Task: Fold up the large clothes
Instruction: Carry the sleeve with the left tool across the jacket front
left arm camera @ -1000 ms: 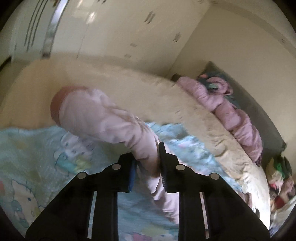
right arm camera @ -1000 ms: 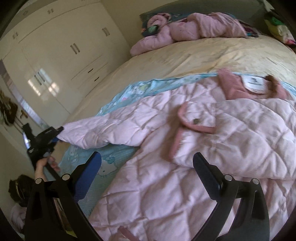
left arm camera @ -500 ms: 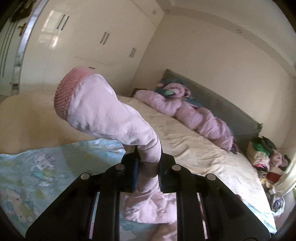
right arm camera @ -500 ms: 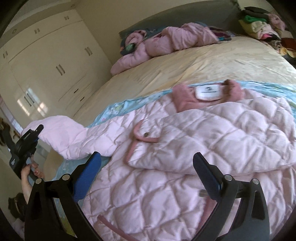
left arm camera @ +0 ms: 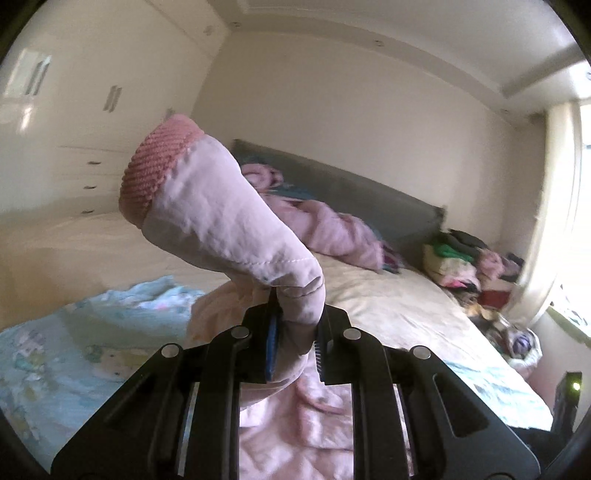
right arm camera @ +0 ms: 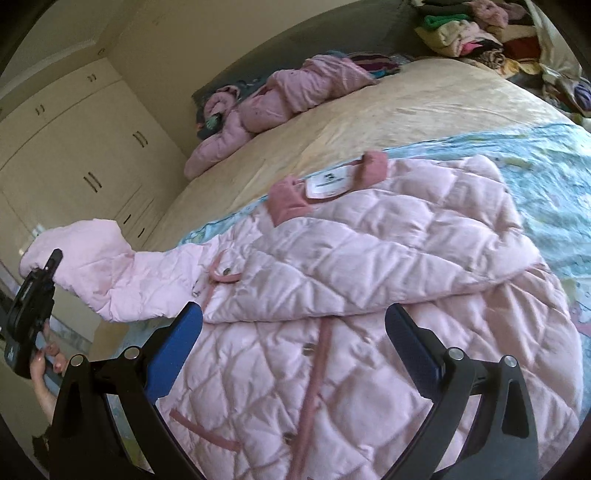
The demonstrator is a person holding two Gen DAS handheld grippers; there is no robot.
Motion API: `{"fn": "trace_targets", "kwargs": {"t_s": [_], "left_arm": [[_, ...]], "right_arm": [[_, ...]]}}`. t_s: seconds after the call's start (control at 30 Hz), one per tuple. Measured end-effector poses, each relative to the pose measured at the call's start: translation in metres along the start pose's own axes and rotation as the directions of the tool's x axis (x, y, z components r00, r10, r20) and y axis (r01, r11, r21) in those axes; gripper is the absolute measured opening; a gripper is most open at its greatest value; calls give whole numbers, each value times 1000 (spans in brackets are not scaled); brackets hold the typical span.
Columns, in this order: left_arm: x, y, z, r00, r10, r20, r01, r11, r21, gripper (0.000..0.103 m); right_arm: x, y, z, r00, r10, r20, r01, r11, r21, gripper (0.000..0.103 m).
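Observation:
A pale pink quilted coat [right arm camera: 369, 295] lies spread on a light blue patterned blanket [right arm camera: 554, 177] on the bed. Its right sleeve is folded across the chest. My left gripper [left arm camera: 295, 343] is shut on the coat's left sleeve [left arm camera: 229, 229], held up off the bed with the ribbed darker pink cuff [left arm camera: 155, 166] sticking up to the left. In the right wrist view that sleeve [right arm camera: 122, 273] stretches out left to the left gripper [right arm camera: 33, 310], held by a hand [right arm camera: 44, 369]. My right gripper [right arm camera: 295, 354] hangs open above the coat's lower front, with nothing between its fingers.
A second pink garment [right arm camera: 273, 107] lies crumpled by the grey headboard [left arm camera: 351, 199]. A pile of mixed clothes [right arm camera: 476, 29] sits at the far right bedside. Cream wardrobe doors [right arm camera: 88, 162] line the wall to the left. The bed has a beige cover [right arm camera: 388, 110].
My left gripper has lifted the sleeve up off the blanket and swung it toward the coat's body. The right gripper has moved across over the coat, still open.

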State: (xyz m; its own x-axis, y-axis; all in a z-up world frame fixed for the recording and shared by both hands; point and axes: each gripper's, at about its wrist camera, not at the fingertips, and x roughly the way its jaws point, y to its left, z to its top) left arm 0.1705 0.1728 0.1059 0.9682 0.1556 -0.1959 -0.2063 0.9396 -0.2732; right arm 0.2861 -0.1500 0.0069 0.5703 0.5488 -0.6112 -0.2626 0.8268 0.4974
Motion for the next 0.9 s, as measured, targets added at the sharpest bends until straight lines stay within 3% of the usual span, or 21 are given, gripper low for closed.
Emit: {"fn": "trace_targets", "kwargs": {"t_s": [0.3,0.5,0.9], "left_arm": [[5,-54,-20,989,-140,-52,143,987,76,9],[18,-91,-39,961,-234,-148,253,959,126,9],[44,-144,-111,911,-229,-344,325,912,252,9]], "right_arm": [[-34,-32,-1,999,-9,35,7,999,51,99],[-55,-54,-2,998,-8,63,2,995,95,99],[-86,-99,-16,996,-16,89,-1,982,188,99]]}}
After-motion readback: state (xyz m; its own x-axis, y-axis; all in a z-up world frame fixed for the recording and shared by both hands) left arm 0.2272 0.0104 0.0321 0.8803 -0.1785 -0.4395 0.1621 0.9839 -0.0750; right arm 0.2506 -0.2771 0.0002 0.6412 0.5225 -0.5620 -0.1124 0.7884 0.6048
